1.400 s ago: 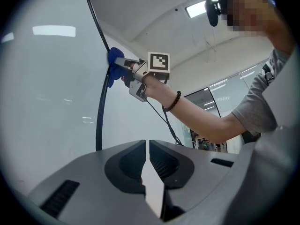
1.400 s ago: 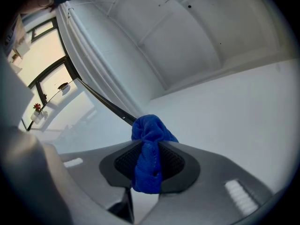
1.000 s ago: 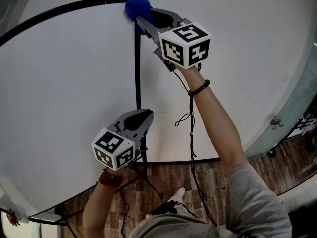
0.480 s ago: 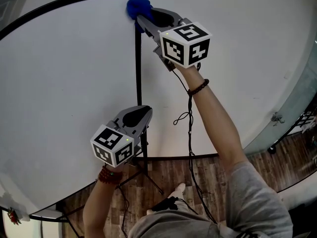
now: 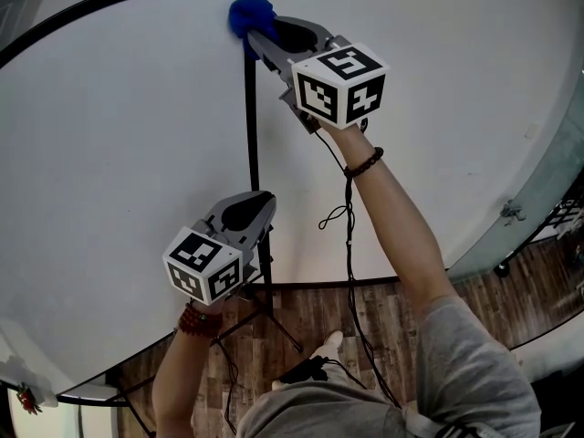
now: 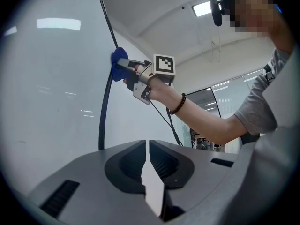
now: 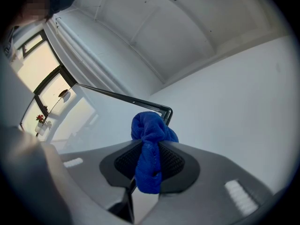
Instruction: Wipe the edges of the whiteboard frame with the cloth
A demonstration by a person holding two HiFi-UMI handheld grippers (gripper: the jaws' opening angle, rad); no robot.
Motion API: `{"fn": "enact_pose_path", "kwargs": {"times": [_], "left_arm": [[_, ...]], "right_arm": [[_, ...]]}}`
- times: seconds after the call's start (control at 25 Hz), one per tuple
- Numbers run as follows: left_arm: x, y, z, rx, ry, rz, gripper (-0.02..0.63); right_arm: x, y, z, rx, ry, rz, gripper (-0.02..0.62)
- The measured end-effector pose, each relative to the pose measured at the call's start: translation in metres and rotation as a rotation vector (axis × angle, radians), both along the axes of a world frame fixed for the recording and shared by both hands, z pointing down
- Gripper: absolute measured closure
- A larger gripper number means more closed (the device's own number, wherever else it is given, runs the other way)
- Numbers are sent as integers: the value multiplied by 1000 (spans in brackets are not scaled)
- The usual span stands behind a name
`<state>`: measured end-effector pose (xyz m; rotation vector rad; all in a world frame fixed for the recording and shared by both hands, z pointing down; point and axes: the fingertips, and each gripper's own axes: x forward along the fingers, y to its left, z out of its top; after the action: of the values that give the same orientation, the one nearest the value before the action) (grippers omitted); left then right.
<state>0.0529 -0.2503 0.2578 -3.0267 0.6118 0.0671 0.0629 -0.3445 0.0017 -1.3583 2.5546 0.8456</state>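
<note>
The whiteboard (image 5: 119,153) has a thin black frame (image 5: 248,135), whose top right corner (image 7: 166,110) shows in the right gripper view. My right gripper (image 5: 258,36) is shut on a bunched blue cloth (image 5: 248,14). It presses the cloth (image 7: 150,139) against the frame's right edge, just below that corner. In the left gripper view the cloth (image 6: 117,62) sits on the black edge (image 6: 104,107). My left gripper (image 5: 251,206) is shut with nothing in it, low down beside the same right edge.
The board's black tripod legs (image 5: 269,322) stand on a wooden floor (image 5: 383,304) below. A thin black cable (image 5: 349,217) hangs from the right gripper. A white wall (image 5: 438,80) lies to the right of the board, with a glass partition (image 5: 547,172) beyond it.
The cloth now sits a little lower on the right edge, further from the top corner. The left gripper has drifted slightly left and down.
</note>
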Motion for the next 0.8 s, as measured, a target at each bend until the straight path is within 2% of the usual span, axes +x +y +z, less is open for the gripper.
{"fn": "enact_pose_path", "kwargs": {"times": [0.48, 0.8], "left_arm": [[-5, -3, 4, -7, -1, -17, 575], [-8, -5, 9, -19, -1, -24, 575]], "right_arm": [[1, 2, 9, 7, -58, -14, 494], [3, -1, 24, -10, -57, -12, 494]]}}
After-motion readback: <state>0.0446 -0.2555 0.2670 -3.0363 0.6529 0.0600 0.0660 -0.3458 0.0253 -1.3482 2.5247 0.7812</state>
